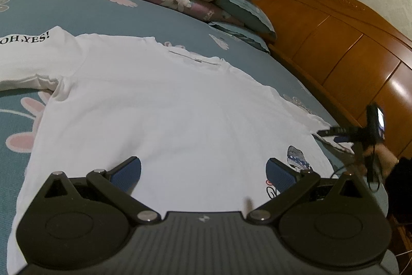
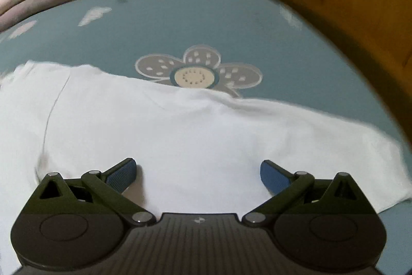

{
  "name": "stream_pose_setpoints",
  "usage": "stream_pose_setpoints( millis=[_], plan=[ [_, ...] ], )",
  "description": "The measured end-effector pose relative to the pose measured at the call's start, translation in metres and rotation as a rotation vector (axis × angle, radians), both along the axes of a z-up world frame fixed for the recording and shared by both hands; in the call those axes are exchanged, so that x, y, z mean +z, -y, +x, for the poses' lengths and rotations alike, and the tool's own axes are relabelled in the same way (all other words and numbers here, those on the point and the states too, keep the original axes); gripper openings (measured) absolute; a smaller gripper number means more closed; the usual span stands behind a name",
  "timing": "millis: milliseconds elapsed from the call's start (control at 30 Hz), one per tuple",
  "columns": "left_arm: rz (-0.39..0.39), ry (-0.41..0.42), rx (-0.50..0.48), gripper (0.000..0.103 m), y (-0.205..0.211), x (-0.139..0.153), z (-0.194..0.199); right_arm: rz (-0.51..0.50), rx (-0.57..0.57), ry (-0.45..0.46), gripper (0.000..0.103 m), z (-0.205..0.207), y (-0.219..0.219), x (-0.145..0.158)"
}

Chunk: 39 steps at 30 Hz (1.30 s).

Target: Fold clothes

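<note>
On the blue floral bedsheet [image 1: 159,14] a white T-shirt [image 1: 159,105] is lying flat, probably light, limp and slip-prone, calling for hem or sleeve-edge pinches, while the left gripper [image 1: 203,172] and right gripper [image 2: 198,173] are hovering wide, empty.

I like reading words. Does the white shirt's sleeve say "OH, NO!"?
No, the white shirt has a sleeve printed with "OH,YES!" in black letters.

both wrist views low over shirt [image 1: 167,107]

right gripper [image 2: 198,172] jaws wide apart; over white shirt [image 2: 180,125]; blue sheet [image 2: 180,17] beyond
</note>
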<state>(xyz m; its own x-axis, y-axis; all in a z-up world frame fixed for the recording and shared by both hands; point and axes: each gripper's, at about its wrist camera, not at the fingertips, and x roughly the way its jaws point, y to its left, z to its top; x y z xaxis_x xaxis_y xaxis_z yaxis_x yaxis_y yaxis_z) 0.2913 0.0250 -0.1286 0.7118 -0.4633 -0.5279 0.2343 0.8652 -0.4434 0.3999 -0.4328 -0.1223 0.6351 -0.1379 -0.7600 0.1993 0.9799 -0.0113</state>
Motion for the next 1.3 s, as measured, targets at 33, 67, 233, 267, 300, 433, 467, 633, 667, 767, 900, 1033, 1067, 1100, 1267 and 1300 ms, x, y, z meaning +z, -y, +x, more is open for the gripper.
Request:
stream_pose_setpoints(
  millis=[33,67,233,267,300,433,467,633,667,767,900,1033,1067,1100,1267,1300],
  plan=[
    [-0.001,0.0,0.0,0.102,0.0,0.0,0.0,-0.011,0.007,0.011,0.103,-0.009,0.0,-0.001],
    [-0.003,-0.001,0.0,0.102,0.0,0.0,0.0,-0.004,0.014,0.004,0.103,-0.015,0.002,0.0],
    [0.006,0.003,-0.002,0.102,0.0,0.0,0.0,-0.012,0.049,-0.092,0.103,-0.023,0.009,0.018],
    [0.008,0.004,-0.002,0.102,0.001,-0.001,0.0,0.001,0.047,-0.06,0.103,-0.022,0.012,0.026],
    [0.009,0.005,-0.001,0.102,0.001,-0.001,0.0,0.035,0.042,-0.014,0.103,-0.021,0.017,0.034],
    [-0.003,0.005,0.003,0.102,0.0,-0.001,0.001,0.277,-0.043,0.093,0.103,0.015,0.056,0.042],
    [-0.006,0.005,0.002,0.102,0.0,-0.001,0.001,0.336,-0.078,0.102,0.103,0.025,0.067,0.038],
    [-0.017,0.004,0.001,0.102,-0.002,-0.002,0.002,0.463,-0.158,0.136,0.103,0.034,0.102,0.016],
    [-0.019,0.003,0.001,0.102,-0.003,-0.002,0.002,0.463,-0.16,0.146,0.103,0.03,0.106,0.014],
    [-0.021,0.002,0.001,0.102,-0.003,-0.001,0.001,0.337,-0.216,0.119,0.103,0.013,0.12,0.017],
    [-0.01,0.007,0.002,0.102,-0.001,-0.001,0.0,0.289,-0.299,0.113,0.103,-0.01,0.141,0.022],
    [0.007,0.014,0.0,0.102,0.001,-0.001,-0.001,0.309,-0.32,0.12,0.103,-0.032,0.146,0.025],
    [0.011,0.015,-0.001,0.102,0.002,-0.001,-0.001,0.29,-0.313,0.078,0.103,-0.035,0.145,0.02],
    [0.013,0.015,-0.002,0.102,0.002,-0.001,-0.001,0.238,-0.284,0.052,0.103,-0.038,0.14,0.015],
    [0.002,0.008,-0.002,0.102,0.0,-0.001,0.0,0.037,-0.167,-0.046,0.103,-0.049,0.122,0.012],
    [0.0,0.008,-0.003,0.102,0.0,-0.001,-0.001,0.025,-0.164,-0.057,0.103,-0.051,0.122,0.014]
  ],
)
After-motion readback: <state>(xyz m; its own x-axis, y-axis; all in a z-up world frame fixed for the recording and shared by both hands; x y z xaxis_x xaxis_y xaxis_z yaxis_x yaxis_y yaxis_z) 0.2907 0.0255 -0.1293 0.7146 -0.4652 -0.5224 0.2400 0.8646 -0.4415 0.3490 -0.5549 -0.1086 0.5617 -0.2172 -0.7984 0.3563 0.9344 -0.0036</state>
